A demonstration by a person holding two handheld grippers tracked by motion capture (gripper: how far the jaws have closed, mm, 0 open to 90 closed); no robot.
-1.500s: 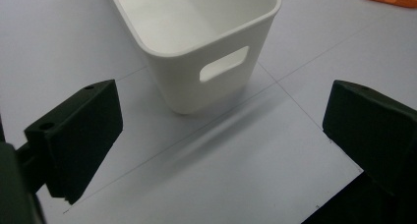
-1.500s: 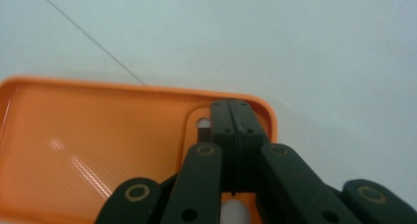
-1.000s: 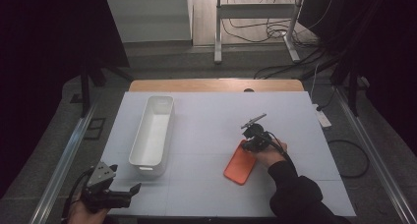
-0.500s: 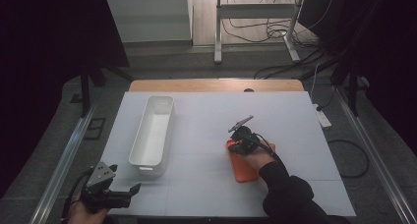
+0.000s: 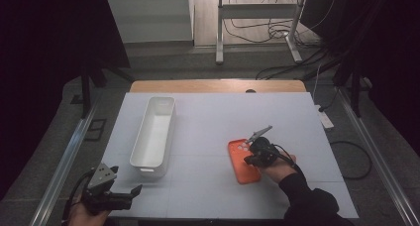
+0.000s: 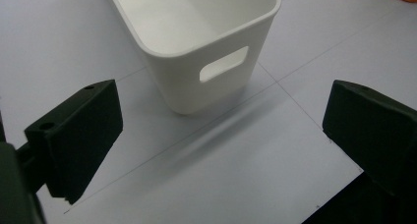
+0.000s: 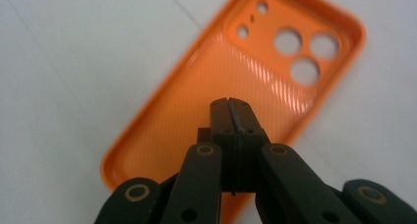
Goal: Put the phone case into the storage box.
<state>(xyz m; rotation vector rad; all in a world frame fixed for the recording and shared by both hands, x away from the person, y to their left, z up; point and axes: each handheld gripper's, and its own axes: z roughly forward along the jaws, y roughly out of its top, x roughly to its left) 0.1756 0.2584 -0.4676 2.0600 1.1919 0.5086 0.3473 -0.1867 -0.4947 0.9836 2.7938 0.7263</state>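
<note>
An orange phone case (image 5: 240,166) lies hollow side up on the white table (image 5: 213,117), right of centre. In the right gripper view its camera holes (image 7: 297,49) point away from me. My right gripper (image 5: 252,159) hovers just over the case (image 7: 196,81), and its jaws (image 7: 230,105) are shut with nothing between them. A long white bin (image 5: 153,132) stands empty at the left. My left gripper (image 5: 124,194) rests at the table's near left edge, open wide, facing the handle end of the bin (image 6: 206,42).
A strip of wooden tabletop (image 5: 218,85) shows behind the white sheet. Metal rails (image 5: 64,161) run along both sides. A table frame and cables (image 5: 277,32) lie on the floor beyond. Bare sheet stretches between bin and case.
My right gripper swung left over the case, then drew back toward me and lower. The case now lies at a different angle. The left gripper has stayed put.
</note>
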